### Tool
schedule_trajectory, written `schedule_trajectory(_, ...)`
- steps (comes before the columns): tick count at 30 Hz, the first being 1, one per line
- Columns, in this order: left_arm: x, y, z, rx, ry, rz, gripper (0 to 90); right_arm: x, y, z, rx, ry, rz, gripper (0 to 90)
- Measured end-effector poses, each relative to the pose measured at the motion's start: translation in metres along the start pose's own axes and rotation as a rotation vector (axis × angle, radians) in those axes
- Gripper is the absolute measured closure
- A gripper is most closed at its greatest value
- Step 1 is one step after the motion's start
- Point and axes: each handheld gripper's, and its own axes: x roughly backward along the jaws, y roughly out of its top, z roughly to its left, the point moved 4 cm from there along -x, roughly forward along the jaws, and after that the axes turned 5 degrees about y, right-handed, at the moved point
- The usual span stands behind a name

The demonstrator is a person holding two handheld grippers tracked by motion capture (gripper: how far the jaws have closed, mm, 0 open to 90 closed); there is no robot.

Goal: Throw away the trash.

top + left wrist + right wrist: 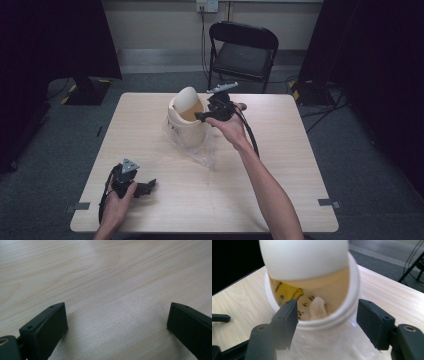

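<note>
A small cream bin (pixel 187 125) with a tipped-up swing lid (pixel 187 98) stands on clear plastic wrap at the table's far middle. My right gripper (pixel 200 117) is open at the bin's rim (pixel 329 321), its jaws straddling the near edge. Inside the bin I see a yellow scrap (pixel 287 291) and a crumpled white piece (pixel 317 306) under the white lid (pixel 304 258). My left gripper (pixel 148 186) rests low at the table's near left, open, with bare wood between its jaws (pixel 117 322).
The wooden table (pixel 280 150) has crinkled clear plastic (pixel 202 155) spreading from under the bin toward the middle. A black folding chair (pixel 242 50) stands beyond the far edge. Dark curtains and cables lie around on the grey floor.
</note>
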Motion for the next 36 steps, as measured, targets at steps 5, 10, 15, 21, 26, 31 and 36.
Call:
schedule_trajectory(5,0.000,0.000,0.001,-0.008,-0.001,0.005,2.5,0.018,-0.011,-0.008,-0.027,-0.034,-0.008,31.4)
schedule_trajectory(10,0.000,0.000,0.000,0.000,0.003,-0.001,2.5,0.032,-0.025,-0.015,-0.056,-0.065,-0.019,24.5)
schedule_trajectory(15,0.000,0.000,0.000,0.001,0.002,-0.001,2.5,0.034,-0.043,-0.011,-0.085,-0.077,-0.004,16.9)
schedule_trajectory(21,0.000,0.000,0.000,-0.007,0.002,0.003,2.5,0.046,-0.064,-0.010,-0.103,-0.079,-0.012,14.9)
schedule_trajectory(26,0.000,0.000,0.000,-0.008,0.002,0.004,2.5,0.057,-0.081,-0.015,-0.126,-0.113,-0.009,14.8)
schedule_trajectory(31,0.000,0.000,0.001,-0.008,-0.002,0.001,2.4,0.073,-0.108,-0.023,-0.143,-0.145,0.015,15.1)
schedule_trajectory(36,0.000,0.000,0.001,-0.009,-0.003,0.002,2.4,0.085,-0.128,-0.031,-0.172,-0.175,0.012,15.1)
